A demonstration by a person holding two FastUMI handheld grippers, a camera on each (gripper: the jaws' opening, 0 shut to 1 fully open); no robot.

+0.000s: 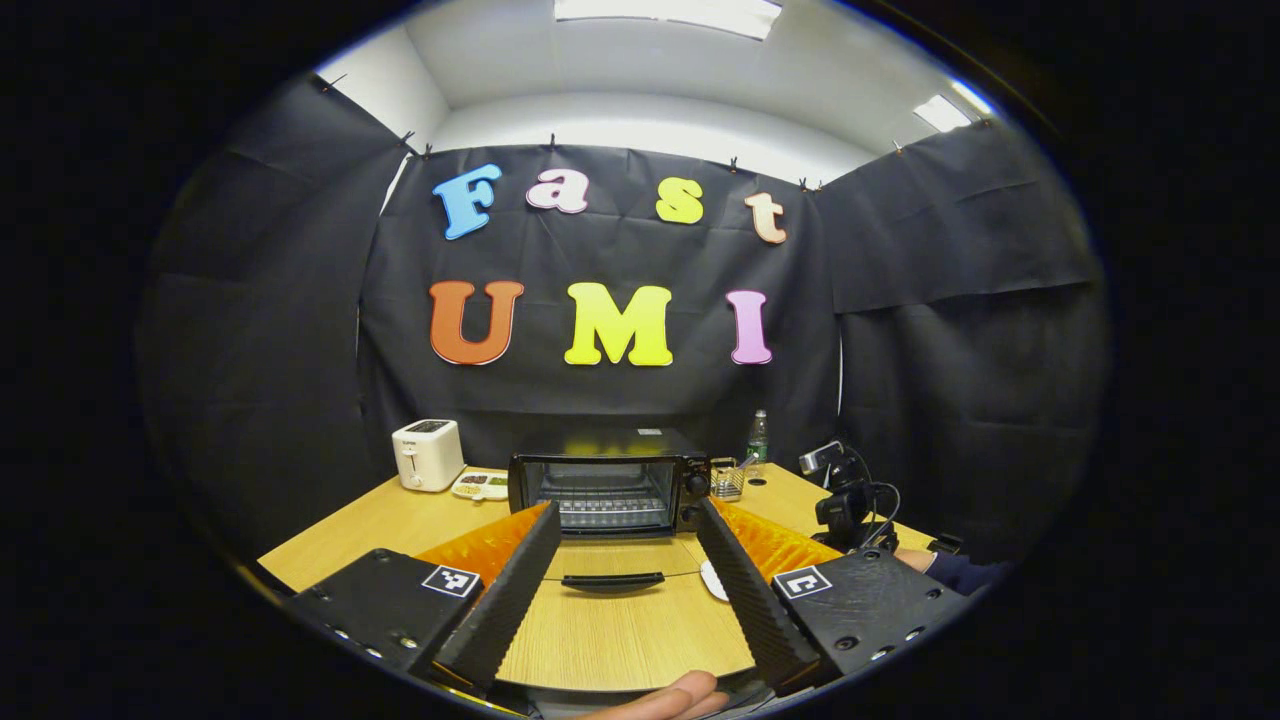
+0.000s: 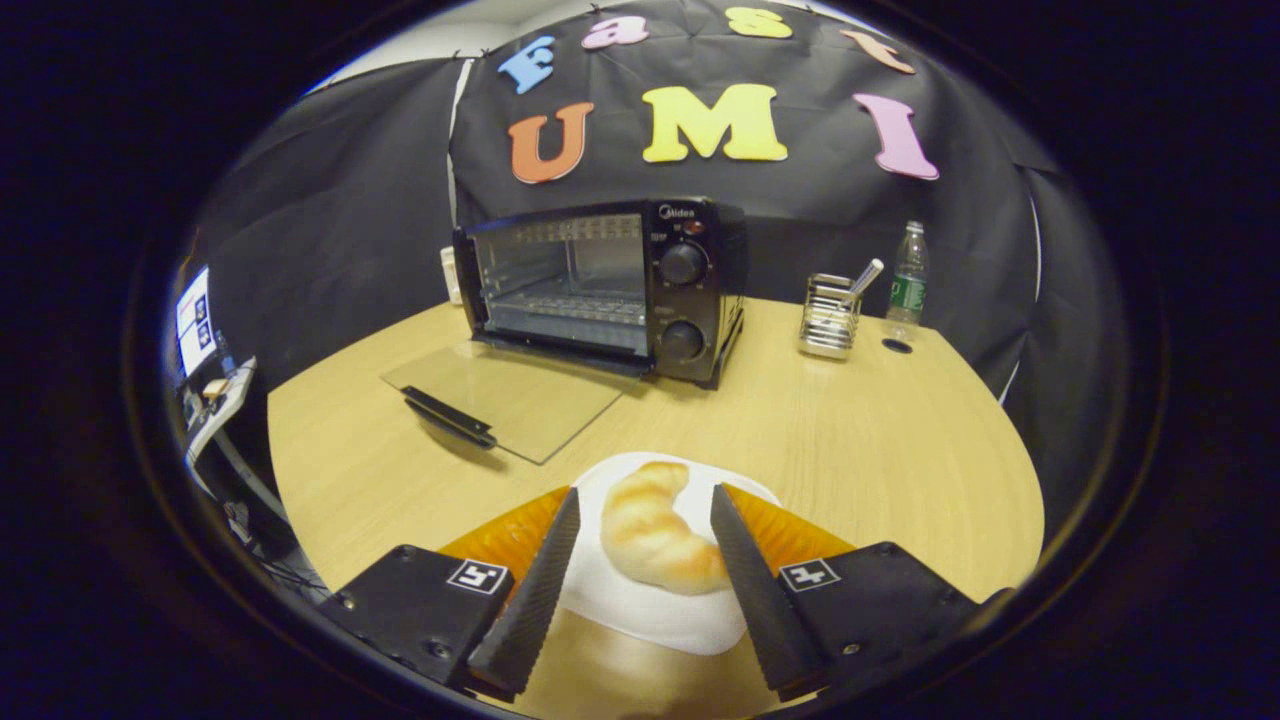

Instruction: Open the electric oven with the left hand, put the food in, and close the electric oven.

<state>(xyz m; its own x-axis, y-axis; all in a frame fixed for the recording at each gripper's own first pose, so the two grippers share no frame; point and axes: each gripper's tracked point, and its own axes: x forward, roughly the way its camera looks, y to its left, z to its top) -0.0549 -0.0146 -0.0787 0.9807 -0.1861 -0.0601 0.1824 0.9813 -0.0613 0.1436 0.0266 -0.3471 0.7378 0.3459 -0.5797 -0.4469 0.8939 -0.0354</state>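
Note:
The black electric oven [image 1: 610, 490] stands at the back of the wooden table, and its glass door [image 1: 610, 590] lies open flat in front of it. My left gripper [image 1: 625, 512] is open, held back from the door handle [image 1: 612, 580], nothing between its fingers. In the right gripper view the oven [image 2: 610, 285] is open too, with the door [image 2: 510, 395] down on the table. A croissant [image 2: 650, 535] rests on a white plate [image 2: 640, 610]. My right gripper [image 2: 645, 492] is open, one finger on each side of the croissant.
A white toaster [image 1: 428, 454] and a tray of snacks [image 1: 480, 485] sit left of the oven. A metal utensil holder [image 2: 828, 315] and a water bottle [image 2: 908, 270] stand to its right. A screen [image 2: 195, 320] stands off the table's left edge.

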